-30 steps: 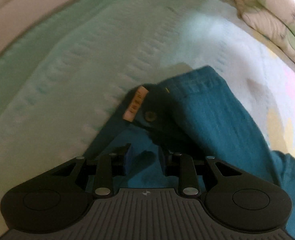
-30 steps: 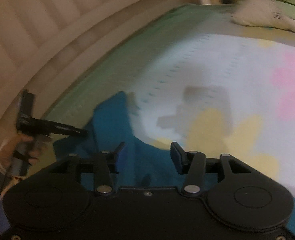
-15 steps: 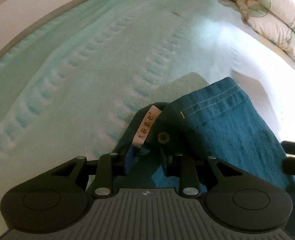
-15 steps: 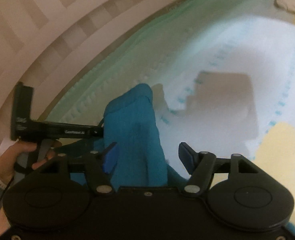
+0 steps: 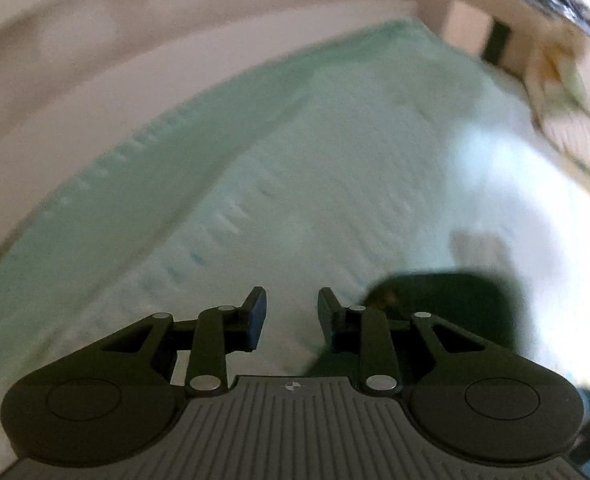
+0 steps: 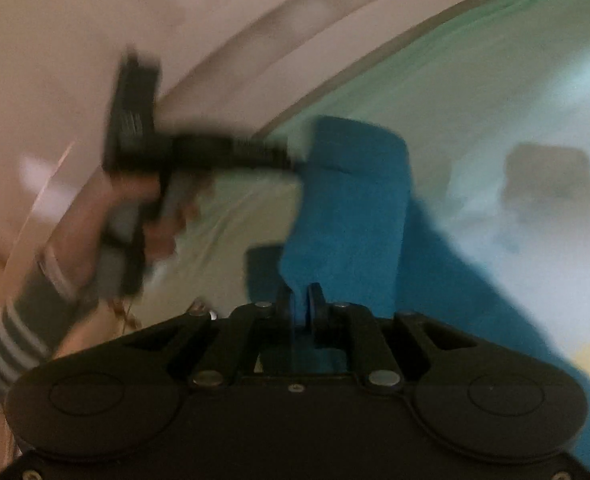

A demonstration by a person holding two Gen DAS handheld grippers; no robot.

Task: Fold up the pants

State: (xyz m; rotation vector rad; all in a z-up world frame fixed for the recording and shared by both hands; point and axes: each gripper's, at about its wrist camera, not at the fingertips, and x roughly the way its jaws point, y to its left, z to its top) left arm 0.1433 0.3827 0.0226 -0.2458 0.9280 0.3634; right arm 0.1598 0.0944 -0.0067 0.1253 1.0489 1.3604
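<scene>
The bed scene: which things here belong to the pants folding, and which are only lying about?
For the job:
- blue pants
- right gripper, jaws shut on the fabric
- left gripper, jaws open with nothing between them

Only lying about:
- floral pillow at the far corner
- bed sheet under everything

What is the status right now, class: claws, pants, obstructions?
Right claw shut on teal denim pants, fabric lifted. Left claw open, empty, over pale green quilted bedspread. Nothing blocking; frames blurred.
</scene>
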